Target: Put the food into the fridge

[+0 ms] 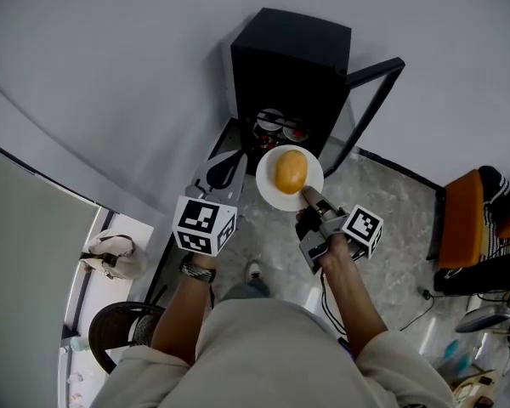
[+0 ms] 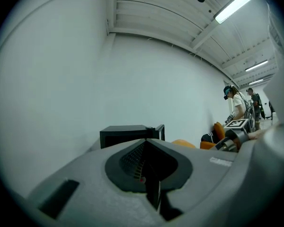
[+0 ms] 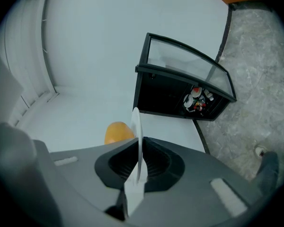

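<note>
— Right gripper [image 3: 139,148]?
— Its jaws are closed on the near rim of the white plate [image 1: 267,183]. The orange-yellow food [image 1: 291,171] is carried at the plate's middle, in the air before the open black fridge [image 1: 291,53].
— Left gripper [image 2: 146,148]?
— Its jaws are pressed together; nothing is held.

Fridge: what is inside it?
A few small white and red containers stand in the fridge. In the head view its top covers the rest; elsewhere the inside is too dark.
</note>
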Tool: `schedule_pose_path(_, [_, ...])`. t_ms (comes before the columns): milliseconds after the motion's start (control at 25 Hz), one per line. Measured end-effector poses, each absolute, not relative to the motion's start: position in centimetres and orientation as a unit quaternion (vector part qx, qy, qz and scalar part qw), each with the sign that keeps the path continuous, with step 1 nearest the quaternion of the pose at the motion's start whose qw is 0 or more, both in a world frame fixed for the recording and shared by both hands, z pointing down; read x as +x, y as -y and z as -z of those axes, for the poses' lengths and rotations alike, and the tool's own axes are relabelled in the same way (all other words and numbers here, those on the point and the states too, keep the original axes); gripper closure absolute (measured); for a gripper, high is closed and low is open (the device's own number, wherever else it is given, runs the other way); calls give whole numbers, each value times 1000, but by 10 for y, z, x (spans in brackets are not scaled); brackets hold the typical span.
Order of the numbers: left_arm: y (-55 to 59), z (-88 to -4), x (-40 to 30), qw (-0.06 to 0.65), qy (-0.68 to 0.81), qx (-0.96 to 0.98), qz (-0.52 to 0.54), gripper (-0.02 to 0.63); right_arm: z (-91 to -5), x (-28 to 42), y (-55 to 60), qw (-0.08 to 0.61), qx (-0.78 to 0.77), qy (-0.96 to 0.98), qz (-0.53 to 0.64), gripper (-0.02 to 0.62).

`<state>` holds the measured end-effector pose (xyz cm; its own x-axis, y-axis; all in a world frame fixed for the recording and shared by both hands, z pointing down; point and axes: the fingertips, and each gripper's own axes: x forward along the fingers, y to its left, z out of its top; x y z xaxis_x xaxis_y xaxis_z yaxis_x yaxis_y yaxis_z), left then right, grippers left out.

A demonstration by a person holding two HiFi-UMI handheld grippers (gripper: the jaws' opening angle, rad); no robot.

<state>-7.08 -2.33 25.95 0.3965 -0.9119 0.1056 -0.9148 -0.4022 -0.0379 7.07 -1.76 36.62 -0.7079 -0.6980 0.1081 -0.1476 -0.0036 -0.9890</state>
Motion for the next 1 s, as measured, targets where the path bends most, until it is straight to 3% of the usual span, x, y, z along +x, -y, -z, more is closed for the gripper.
schedule_pose_path(1000, [191,-285,-123,7,540,840,-44,609,-383,5,188,243,-307,-676,624,572])
